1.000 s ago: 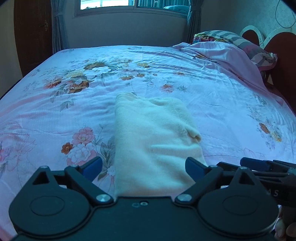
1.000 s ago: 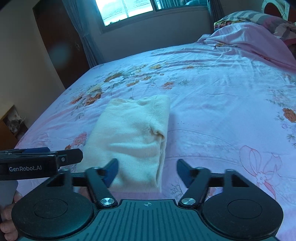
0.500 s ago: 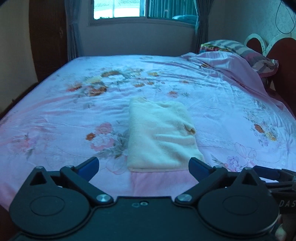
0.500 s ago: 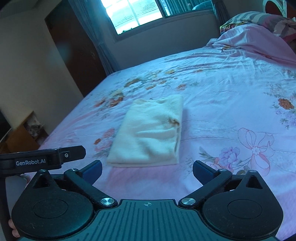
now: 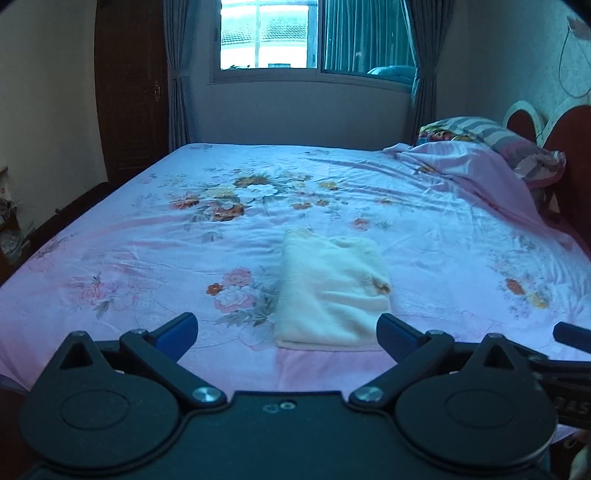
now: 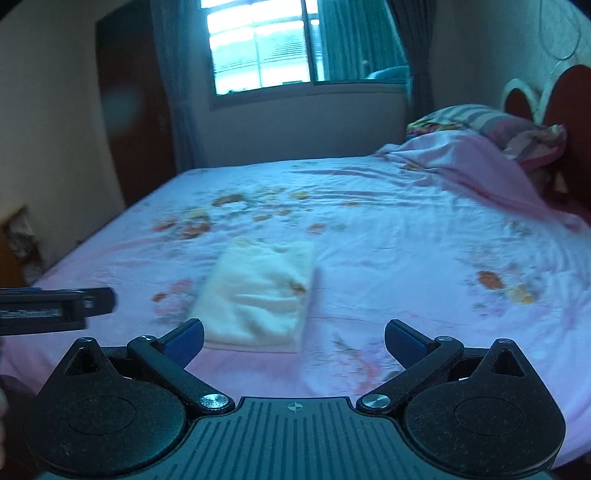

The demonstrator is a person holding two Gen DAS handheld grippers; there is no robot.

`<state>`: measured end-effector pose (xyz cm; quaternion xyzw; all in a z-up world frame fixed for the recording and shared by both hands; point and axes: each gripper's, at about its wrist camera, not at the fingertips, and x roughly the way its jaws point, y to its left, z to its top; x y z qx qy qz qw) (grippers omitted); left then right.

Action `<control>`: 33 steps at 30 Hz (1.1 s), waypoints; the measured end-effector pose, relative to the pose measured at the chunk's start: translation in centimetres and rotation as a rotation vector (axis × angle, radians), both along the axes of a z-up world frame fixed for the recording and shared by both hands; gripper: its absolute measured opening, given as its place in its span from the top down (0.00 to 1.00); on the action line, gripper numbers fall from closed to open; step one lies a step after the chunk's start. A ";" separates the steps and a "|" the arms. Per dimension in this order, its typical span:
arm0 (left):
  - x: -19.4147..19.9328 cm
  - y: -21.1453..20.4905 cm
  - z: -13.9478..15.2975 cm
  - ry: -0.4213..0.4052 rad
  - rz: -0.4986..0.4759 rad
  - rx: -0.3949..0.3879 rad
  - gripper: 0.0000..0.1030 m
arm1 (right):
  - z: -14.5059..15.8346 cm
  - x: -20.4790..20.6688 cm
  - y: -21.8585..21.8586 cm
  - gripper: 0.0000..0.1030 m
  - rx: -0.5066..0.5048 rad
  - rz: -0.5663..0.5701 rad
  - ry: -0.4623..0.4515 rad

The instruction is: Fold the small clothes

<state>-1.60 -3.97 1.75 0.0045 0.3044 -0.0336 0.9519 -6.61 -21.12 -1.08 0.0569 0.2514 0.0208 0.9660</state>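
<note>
A cream garment (image 5: 332,288) lies folded into a neat rectangle on the floral pink bedsheet (image 5: 147,236), near the bed's front edge. My left gripper (image 5: 287,334) hangs above and in front of it, wide open with nothing between its blue pads. In the right wrist view the same garment (image 6: 258,295) sits left of centre, slightly blurred. My right gripper (image 6: 294,338) is also wide open and holds nothing. The left gripper's body (image 6: 55,308) shows at the left edge of the right wrist view; the right gripper's fingertip (image 5: 570,334) pokes in at the right of the left wrist view.
A rumpled pink blanket (image 5: 472,173) and striped pillow (image 5: 491,136) lie at the bed's far right by the red headboard (image 5: 576,158). A window (image 5: 266,35) with curtains stands behind the bed, and a dark wooden door (image 5: 129,92) at the left.
Both grippers drew back and rose away from the folded garment, which now looks smaller and farther off. The right gripper's jaws spread wider. The garment stayed in place.
</note>
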 end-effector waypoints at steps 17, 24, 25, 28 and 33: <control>0.1 -2.7 -1.7 0.035 -0.082 0.068 0.02 | -1.0 0.3 -1.7 0.00 0.049 -0.037 0.018; 0.5 -2.6 -1.8 0.059 -0.084 0.052 0.02 | -1.1 0.3 -1.9 0.00 0.032 -0.045 0.009; 0.5 -2.7 -1.8 0.059 -0.082 0.054 0.02 | -1.1 0.3 -2.0 0.00 0.036 -0.045 0.010; 0.6 -2.8 -1.7 0.052 -0.080 0.079 0.02 | -1.1 0.4 -2.2 0.00 0.042 -0.046 0.013; 0.8 -2.8 -1.7 0.058 -0.084 0.074 0.02 | -1.1 0.3 -2.2 0.00 0.037 -0.042 0.010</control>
